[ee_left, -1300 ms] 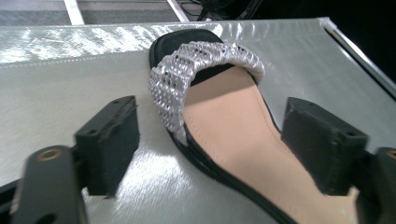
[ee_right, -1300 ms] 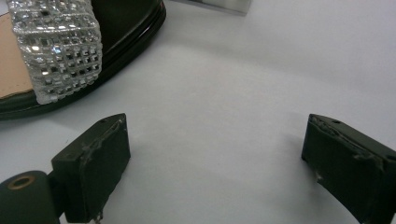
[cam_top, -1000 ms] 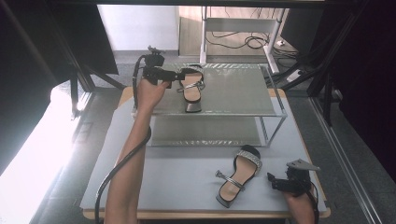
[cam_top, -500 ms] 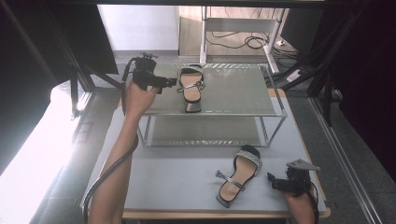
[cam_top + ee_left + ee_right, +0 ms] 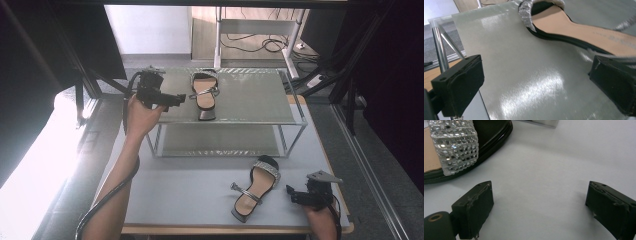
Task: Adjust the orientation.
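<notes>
Upper left of the frame, the left tool (image 5: 176,99) hovers spread beside the sandal (image 5: 204,93) on the rack (image 5: 250,107). Lower right, the right tool (image 5: 291,195) rests spread on the surface (image 5: 190,200), near the second sandal (image 5: 256,187).

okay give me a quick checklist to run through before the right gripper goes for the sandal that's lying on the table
1. Right gripper open: ok, the right gripper view shows its jaws wide apart with bare table between them.
2. Sandal on the table free to grasp: ok, nothing lies on it or against it.
3. Right gripper lined up with that sandal: not ok, it sits off to the sandal's side, apart from it.
4. Left gripper out of the way: ok, it is up by the rack's top shelf, open and holding nothing.
5. Room on the top shelf beside the shelved sandal: ok, the shelf's right part is bare.
</notes>
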{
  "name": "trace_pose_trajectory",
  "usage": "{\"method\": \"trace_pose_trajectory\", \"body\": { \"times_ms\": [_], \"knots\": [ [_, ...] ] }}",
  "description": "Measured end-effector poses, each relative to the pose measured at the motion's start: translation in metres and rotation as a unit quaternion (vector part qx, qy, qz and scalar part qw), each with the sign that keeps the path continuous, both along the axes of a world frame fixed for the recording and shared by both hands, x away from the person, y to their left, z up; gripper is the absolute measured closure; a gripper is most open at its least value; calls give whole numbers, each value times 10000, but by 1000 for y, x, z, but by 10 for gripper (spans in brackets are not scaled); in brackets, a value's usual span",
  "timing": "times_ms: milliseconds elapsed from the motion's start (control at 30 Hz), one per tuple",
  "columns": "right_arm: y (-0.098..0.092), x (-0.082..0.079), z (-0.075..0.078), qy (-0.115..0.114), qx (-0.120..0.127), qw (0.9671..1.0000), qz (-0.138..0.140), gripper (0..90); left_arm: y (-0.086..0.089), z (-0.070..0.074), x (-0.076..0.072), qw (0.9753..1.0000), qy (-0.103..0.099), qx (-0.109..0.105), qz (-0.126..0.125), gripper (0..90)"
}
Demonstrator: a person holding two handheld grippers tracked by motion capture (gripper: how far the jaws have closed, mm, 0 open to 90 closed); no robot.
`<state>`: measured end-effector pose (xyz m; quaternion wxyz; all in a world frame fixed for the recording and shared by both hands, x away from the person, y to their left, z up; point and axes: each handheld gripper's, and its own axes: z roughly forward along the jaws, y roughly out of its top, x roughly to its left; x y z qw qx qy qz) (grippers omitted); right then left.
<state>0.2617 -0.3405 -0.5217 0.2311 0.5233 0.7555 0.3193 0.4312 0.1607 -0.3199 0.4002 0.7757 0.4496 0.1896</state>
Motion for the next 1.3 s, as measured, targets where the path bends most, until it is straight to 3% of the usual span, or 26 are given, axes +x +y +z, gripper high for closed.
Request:
{"method": "trace_pose_trajectory", "body": {
  "times_ms": [333, 667, 933, 1133, 1300],
  "knots": [
    [0, 0, 0, -1, -2, 10000, -1, 72, -6, -9, -29, 9993, -130, 6, -346, 0],
    [0, 0, 0, -3, -4, 10000, -2, 72, -8, -21, -64, 9973, -321, -250, -614, 0],
    [0, 0, 0, 2, -10, 10000, 3, 72, -9, -29, -87, 9954, -444, -283, -799, 0],
    [0, 0, 0, 2, -12, 10000, 5, 72, -12, -37, -102, 9943, -453, -320, -916, 0],
    [0, 0, 0, 0, -19, 10000, 6, 74, -16, -55, -114, 9947, -368, -258, -926, 0]
  ]
}}
